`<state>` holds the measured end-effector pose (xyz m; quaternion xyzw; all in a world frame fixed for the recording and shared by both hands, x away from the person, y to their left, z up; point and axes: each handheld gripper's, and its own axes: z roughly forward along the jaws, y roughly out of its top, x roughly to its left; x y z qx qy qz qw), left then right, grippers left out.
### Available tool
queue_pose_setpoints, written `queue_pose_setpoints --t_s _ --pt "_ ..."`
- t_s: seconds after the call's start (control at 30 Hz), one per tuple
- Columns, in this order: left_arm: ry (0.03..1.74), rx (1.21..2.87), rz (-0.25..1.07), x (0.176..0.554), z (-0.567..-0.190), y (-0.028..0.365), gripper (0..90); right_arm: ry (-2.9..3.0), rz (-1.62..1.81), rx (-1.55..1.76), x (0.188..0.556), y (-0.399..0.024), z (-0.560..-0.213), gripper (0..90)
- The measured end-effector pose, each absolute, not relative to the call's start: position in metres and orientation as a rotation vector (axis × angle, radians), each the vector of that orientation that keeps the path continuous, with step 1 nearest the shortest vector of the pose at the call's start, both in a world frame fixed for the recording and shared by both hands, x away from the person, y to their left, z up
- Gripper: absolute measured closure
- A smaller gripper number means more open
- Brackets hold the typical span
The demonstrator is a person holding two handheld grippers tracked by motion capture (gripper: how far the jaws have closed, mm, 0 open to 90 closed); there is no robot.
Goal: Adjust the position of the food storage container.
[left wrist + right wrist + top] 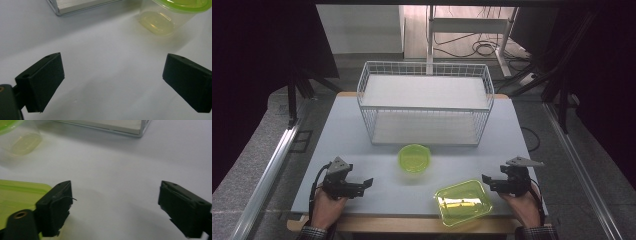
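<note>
A round green-rimmed container (415, 158) stands mid-table just in front of a white wire basket (424, 103). A rectangular green container (463, 202) lies near the front edge, right of centre. My left gripper (362, 185) rests open at the front left, its jaws wide apart over bare table (112, 82), with the round container (170, 17) ahead to the right. My right gripper (489, 181) rests open at the front right, just right of the rectangular container. In the right gripper view (115, 207) that green container (17, 197) lies by the left jaw, and the round container (17, 140) stands farther off.
The grey table top (347, 135) ends at a wooden front edge (422, 224). The wire basket's base (120, 126) stands ahead of the right gripper. A metal rail (272, 170) runs along the left side, and dark stands and cables lie beyond the table.
</note>
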<state>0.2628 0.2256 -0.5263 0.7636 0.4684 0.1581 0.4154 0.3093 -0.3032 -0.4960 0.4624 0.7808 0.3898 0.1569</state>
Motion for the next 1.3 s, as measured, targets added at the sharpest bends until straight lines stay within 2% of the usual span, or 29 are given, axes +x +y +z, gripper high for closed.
queue_pose_setpoints --t_s 0.07,0.1,0.13,0.27,0.3,0.33,0.37,0.47,0.57,0.63,0.67,0.73,0.77,0.83,0.87,1.03,1.13,1.3 --pt "1.179 1.922 0.404 0.263 -0.526 0.225 2.9 2.238 1.117 1.308 0.307 -0.302 -0.493 23.1" --pt "1.179 1.922 0.404 0.263 -0.526 0.225 3.0 2.238 1.117 1.308 0.307 -0.302 -0.493 23.1" --pt "1.179 1.927 0.412 0.263 -0.526 0.224 3.0 2.244 1.131 1.282 0.305 -0.300 -0.489 31.8" --pt "1.186 1.942 0.427 0.263 -0.527 0.222 2.7 2.297 1.155 1.220 0.299 -0.294 -0.482 49.1" --pt "1.186 1.942 0.427 0.263 -0.527 0.222 2.7 2.297 1.155 1.220 0.299 -0.294 -0.482 49.1" --pt "1.186 1.951 0.431 0.263 -0.526 0.221 2.7 2.329 1.151 1.189 0.296 -0.288 -0.481 53.9" --pt "1.186 1.951 0.431 0.263 -0.526 0.221 2.7 2.329 1.151 1.189 0.296 -0.288 -0.481 53.9" --pt "1.151 1.922 0.388 0.263 -0.522 0.216 3.3 2.364 1.139 1.159 0.294 -0.281 -0.481 62.9" --pt "1.130 1.915 0.383 0.262 -0.518 0.211 6.9 2.362 1.129 1.151 0.294 -0.280 -0.480 64.2" --pt "1.077 1.924 0.370 0.262 -0.513 0.203 15.5 2.360 1.135 1.155 0.294 -0.281 -0.481 64.2" --pt "1.054 1.934 0.369 0.262 -0.511 0.199 26.1 2.355 1.138 1.156 0.294 -0.281 -0.481 63.6" --pt "1.021 1.937 0.364 0.265 -0.505 0.190 39.6 2.347 1.134 1.153 0.294 -0.281 -0.481 62.0" --pt "1.007 1.935 0.351 0.267 -0.503 0.185 39.6 2.347 1.134 1.153 0.294 -0.281 -0.481 62.0" --pt "0.999 1.927 0.316 0.272 -0.499 0.177 51.5 2.342 1.133 1.160 0.294 -0.281 -0.481 59.9" --pt "1.010 1.929 0.285 0.277 -0.496 0.168 60.9 2.338 1.130 1.160 0.294 -0.281 -0.482 58.1" --pt "0.997 1.962 0.264 0.287 -0.491 0.149 82.9 2.315 1.128 1.163 0.295 -0.283 -0.483 50.0" --pt "0.952 1.980 0.252 0.295 -0.486 0.135 90.0 2.297 1.125 1.174 0.296 -0.285 -0.484 45.0" --pt "0.872 2.033 0.233 0.312 -0.483 0.108 90.0 2.280 1.122 1.179 0.297 -0.287 -0.485 39.2"
